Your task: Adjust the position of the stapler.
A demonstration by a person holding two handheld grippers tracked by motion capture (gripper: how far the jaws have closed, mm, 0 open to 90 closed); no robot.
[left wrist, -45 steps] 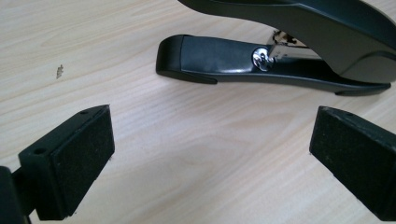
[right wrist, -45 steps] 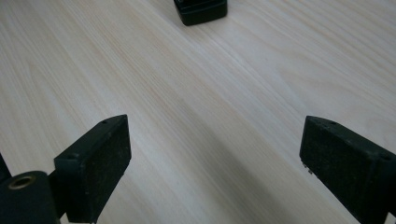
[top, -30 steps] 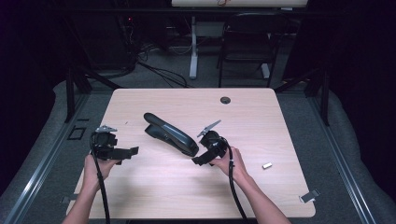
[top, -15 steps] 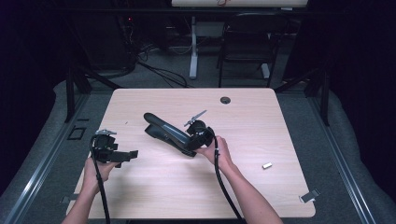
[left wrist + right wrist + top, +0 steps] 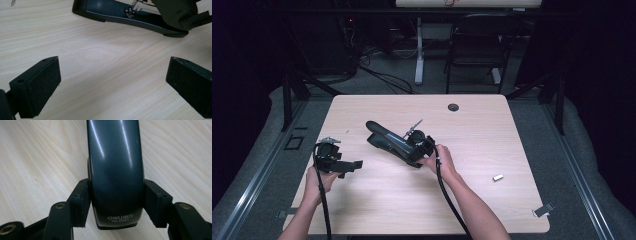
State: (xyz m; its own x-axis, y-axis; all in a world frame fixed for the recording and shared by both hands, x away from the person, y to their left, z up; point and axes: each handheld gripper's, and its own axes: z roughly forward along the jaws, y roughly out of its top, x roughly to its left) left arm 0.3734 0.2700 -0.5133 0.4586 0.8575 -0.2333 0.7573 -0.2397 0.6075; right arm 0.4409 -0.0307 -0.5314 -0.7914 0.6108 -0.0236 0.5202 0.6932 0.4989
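Pale wooden table (image 5: 472,200) carries a dark stapler (image 5: 387,140) near its centre, whose end the right gripper (image 5: 116,202) has just closed its fingers on, lifting undone, while at nine o'clock the left gripper (image 5: 354,164) waits with fingers wide open.

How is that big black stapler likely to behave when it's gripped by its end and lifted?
The stapler looks rigid, so it should not flex. Its glossy, rounded top may let the right gripper, whose pads squeeze its sides near one end, slip a little. Since it is long and held at one end, the far end will probably sag or swing, and it seems heavy for its size.
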